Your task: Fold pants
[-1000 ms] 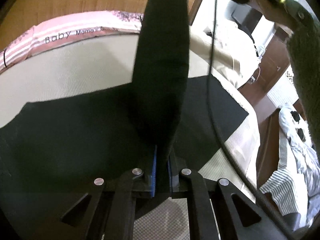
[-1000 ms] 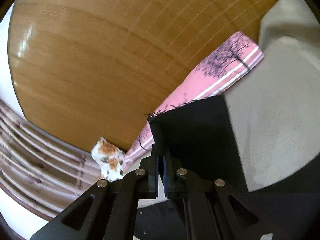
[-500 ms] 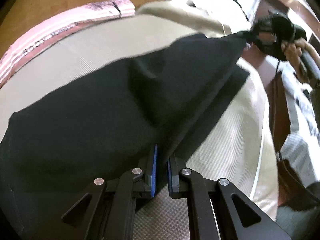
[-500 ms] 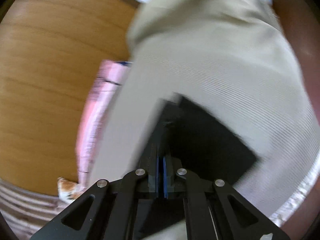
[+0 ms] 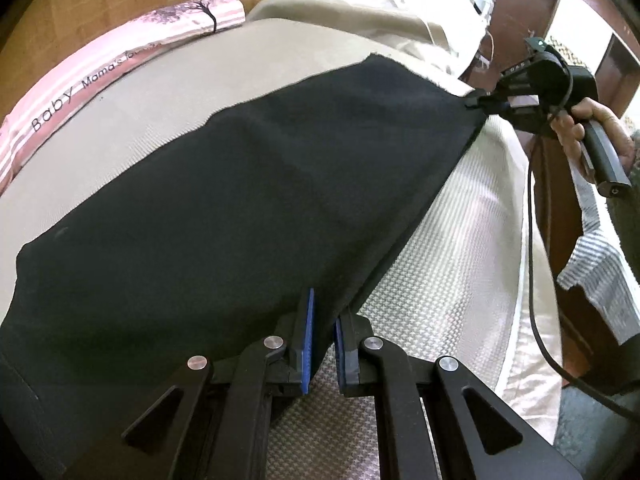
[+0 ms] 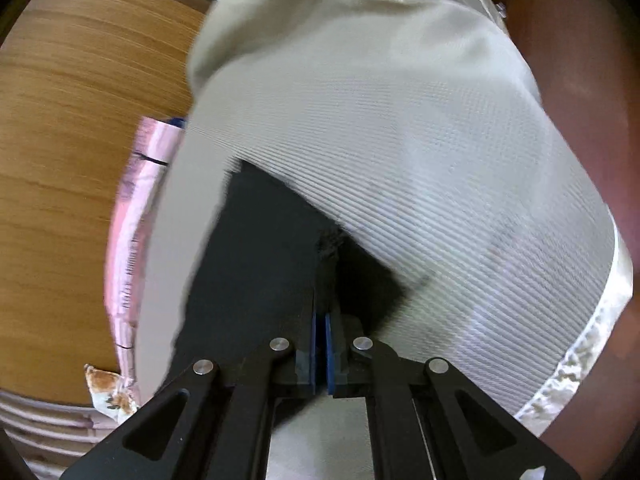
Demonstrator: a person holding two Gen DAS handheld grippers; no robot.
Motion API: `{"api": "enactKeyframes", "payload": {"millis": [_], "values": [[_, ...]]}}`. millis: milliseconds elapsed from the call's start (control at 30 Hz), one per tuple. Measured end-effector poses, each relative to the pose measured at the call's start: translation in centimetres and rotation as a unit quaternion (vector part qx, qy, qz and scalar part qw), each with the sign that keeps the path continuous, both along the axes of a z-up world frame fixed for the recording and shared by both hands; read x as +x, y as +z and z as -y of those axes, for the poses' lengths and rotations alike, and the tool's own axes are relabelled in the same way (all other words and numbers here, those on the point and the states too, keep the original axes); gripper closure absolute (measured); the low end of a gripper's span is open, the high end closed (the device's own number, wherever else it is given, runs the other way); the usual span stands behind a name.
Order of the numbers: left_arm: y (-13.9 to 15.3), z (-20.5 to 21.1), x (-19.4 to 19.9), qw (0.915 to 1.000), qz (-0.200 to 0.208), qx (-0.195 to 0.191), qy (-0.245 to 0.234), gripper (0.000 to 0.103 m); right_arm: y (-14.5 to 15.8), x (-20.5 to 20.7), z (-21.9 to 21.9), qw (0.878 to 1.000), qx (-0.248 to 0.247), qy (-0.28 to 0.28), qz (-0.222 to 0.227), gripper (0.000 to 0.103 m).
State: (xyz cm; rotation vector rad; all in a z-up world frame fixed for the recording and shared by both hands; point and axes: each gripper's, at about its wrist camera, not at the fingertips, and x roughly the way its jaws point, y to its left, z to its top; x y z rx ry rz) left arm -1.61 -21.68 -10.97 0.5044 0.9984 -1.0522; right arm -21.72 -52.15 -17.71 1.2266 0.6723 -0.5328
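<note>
Pinching opposite corners, left claw (image 5: 322, 344) and right claw (image 6: 320, 354) stretch black pants (image 5: 248, 200).

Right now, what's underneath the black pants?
The black pants lie on a beige ribbed bed cover, which shows around them on several sides. A pink printed cloth sits beyond their far edge. Whatever is directly beneath the fabric is covered.
</note>
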Motion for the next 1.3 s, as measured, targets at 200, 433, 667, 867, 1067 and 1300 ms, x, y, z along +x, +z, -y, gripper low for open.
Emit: {"api": "enactKeyframes", "payload": {"millis": [200,433,667,867,1067,1300], "values": [[0.6,-0.3,0.6,0.9997,-0.024,0.006,-0.008,0.082,1.8,-1.2,0.4,0.999,-0.032,-0.009,-0.033,0.084],[3.1,-3.2,3.1,0.9981,-0.047,-0.033,0.022,0.066,7.2,2.3,3.1,0.991,-0.118,0.050,-0.036,0.081],[3.4,-6.3,10.3,0.9818,-0.034,-0.066,0.175,0.062,6.6,12.4,5.1,0.982,-0.119,0.142,-0.042,0.082],[1.4,-8.6,13.7,0.9666,-0.040,-0.055,0.247,0.062,4.7,16.0,6.0,0.974,-0.129,0.167,-0.081,0.082],[0.2,-10.0,14.5,0.9609,-0.046,-0.044,0.269,0.062,3.6,17.3,6.7,0.966,-0.154,0.176,-0.115,0.082],[-0.3,-9.7,14.5,0.9612,-0.040,-0.032,0.271,0.062,3.7,17.0,6.2,0.957,-0.165,0.218,-0.100,0.081]]}}
